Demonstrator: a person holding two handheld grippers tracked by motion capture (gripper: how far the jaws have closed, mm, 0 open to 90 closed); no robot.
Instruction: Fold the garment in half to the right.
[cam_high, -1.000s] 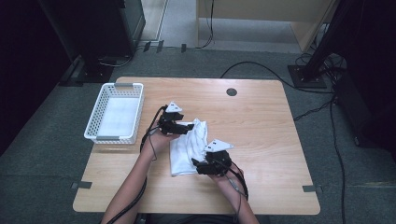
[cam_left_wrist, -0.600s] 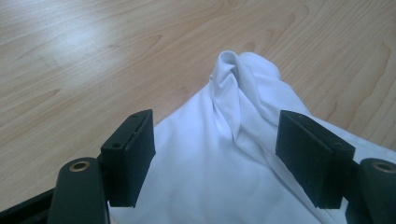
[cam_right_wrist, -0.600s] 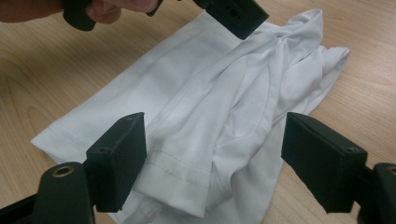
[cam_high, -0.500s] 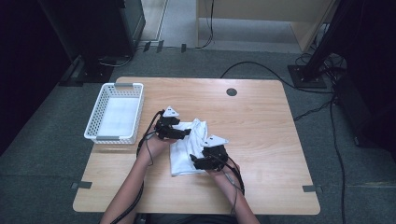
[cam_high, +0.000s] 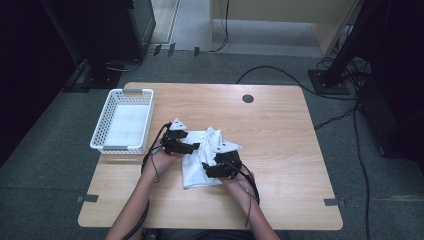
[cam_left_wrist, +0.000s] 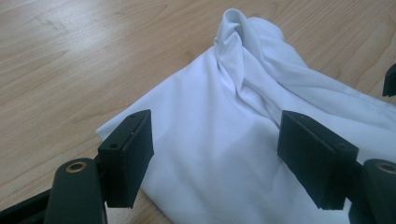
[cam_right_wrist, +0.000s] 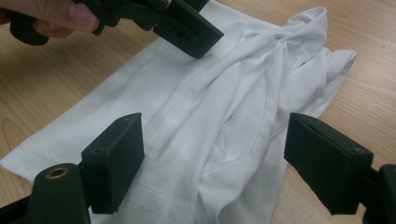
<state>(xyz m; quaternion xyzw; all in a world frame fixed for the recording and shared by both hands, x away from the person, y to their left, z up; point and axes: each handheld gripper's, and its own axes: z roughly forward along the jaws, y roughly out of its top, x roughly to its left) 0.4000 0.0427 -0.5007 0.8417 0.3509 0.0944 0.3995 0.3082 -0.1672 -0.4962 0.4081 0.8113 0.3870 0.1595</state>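
Since the earlier frames both hands have drifted slightly toward the person and lower over the cloth, the left claw sliding a little leftward along its upper edge. The right claw has just been opening its jaws; they stand wide with nothing pinched between them, the fabric lying just beyond the pads. The left claw's jaws are likewise spread wide, hanging over the cloth's near corner without gripping it.

The crumpled white cloth garment lies on the light wooden table, a little left of its middle, between the two claws. In the left gripper view the cloth is smooth on one side and bunched into a ridge at the far end; in the right gripper view it shows a stitched hem and loose folds.

The white plastic lattice basket at the table's left holds what looks like a flat white layer already. By my reading the folding is only partway: the cloth is roughly gathered but not squared, and it has not gone into the basket.
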